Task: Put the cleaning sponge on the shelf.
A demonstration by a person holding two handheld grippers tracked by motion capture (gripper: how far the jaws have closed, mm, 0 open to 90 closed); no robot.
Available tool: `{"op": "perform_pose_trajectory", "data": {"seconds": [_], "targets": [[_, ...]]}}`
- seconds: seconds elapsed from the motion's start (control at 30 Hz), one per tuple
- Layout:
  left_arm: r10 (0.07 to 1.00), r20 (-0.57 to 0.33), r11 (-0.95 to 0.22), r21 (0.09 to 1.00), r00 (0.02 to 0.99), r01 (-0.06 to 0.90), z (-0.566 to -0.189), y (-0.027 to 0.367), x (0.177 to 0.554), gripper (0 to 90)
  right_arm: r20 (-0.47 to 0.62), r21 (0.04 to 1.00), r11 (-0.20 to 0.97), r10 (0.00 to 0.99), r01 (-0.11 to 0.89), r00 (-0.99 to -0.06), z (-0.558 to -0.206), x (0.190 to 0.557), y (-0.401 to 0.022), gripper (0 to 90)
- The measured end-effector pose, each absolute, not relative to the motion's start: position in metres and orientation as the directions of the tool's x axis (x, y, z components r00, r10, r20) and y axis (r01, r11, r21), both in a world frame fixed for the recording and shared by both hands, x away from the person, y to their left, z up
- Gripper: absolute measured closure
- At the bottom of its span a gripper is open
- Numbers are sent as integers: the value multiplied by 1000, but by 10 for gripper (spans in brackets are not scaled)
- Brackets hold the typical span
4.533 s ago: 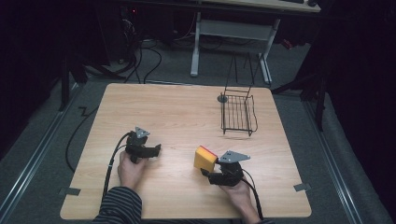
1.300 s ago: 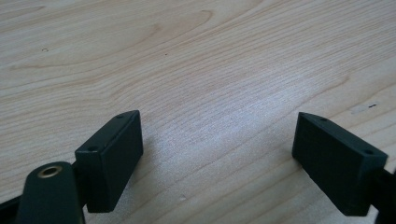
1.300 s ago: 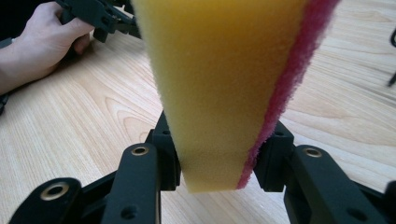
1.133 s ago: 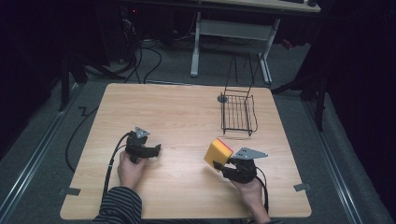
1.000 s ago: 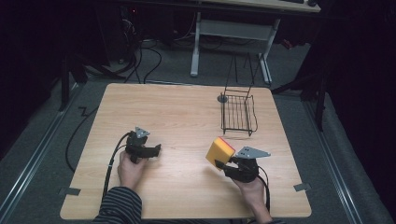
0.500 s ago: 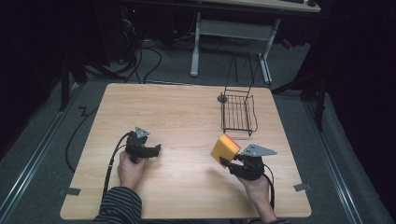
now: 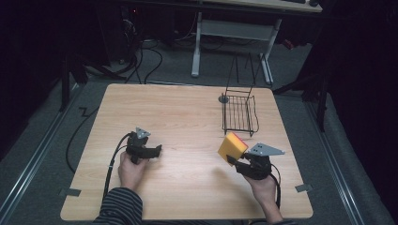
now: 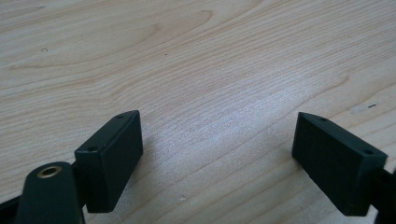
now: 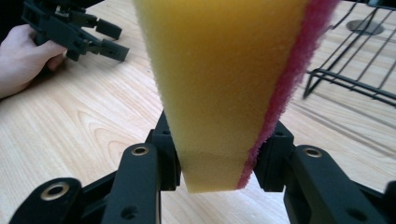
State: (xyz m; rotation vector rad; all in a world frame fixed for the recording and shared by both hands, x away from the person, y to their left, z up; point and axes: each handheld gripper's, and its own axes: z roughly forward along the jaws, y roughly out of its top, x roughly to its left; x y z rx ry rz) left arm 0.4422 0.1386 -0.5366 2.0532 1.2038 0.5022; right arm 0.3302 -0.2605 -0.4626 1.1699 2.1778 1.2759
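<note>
Dark floor and cables surround the wooden table (image 7: 187, 117). Near its right front corner the right gripper (image 7: 237, 161) is clamped on a yellow sponge (image 7: 232, 146), held above the tabletop with its long axis rising away from the jaws. A wire rack (image 7: 240, 112) stands just behind the sponge, toward the far right corner, nearest to this hand. The left gripper (image 8: 215, 154) rests near the front left, jaws apart and empty.
</note>
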Motion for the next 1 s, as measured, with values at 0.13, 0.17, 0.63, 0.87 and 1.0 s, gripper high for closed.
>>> {"op": "perform_pose_trajectory", "data": {"seconds": [0.13,0.17,0.63,0.87,1.0], "targets": [[869,-16,-328,729,494,600,-537,139,442,170,87,850,246,807,467,-584,-457,331,-266,601],[869,-16,-328,729,494,600,-537,139,442,170,87,851,242,810,466,-580,-456,331,-268,601],[869,-16,-328,729,494,600,-537,139,442,170,75,858,230,829,460,-554,-444,338,-279,601],[869,-16,-328,730,494,600,-537,139,442,170,57,862,234,837,450,-544,-437,344,-283,602],[869,-16,-328,729,494,600,-537,139,442,170,57,862,230,840,451,-539,-435,346,-285,602]]}}
